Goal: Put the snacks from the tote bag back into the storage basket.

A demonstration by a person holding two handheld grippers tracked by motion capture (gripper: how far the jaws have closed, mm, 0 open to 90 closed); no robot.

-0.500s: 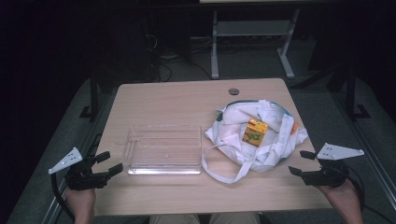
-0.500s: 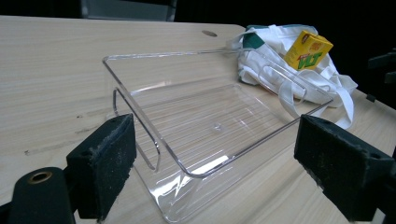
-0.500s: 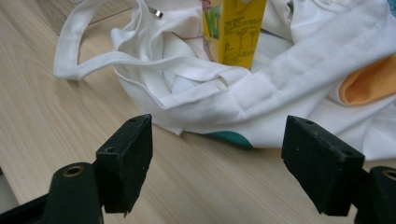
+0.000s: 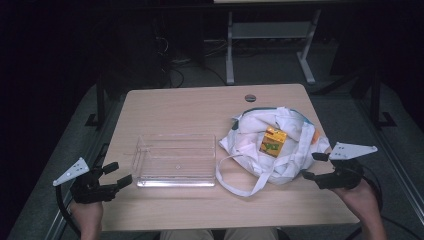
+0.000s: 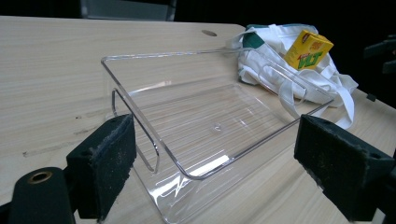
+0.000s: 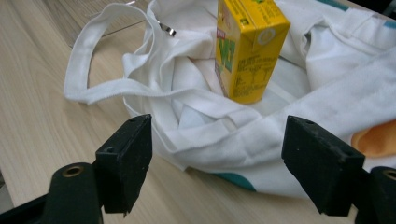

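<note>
A white cloth bag is seen lying toward the right edge of the tabletop, with a yellow juice carton resting on top of it. The right gripper is held just beside the bag's near right side, jaws spread wide with nothing between them. The left gripper is held at the near left corner, jaws likewise wide apart and empty, facing a clear plastic tray beside the bag. In the right gripper view the carton's printed side is shown close up; in the left gripper view the tray's curved rim is made out.
</note>
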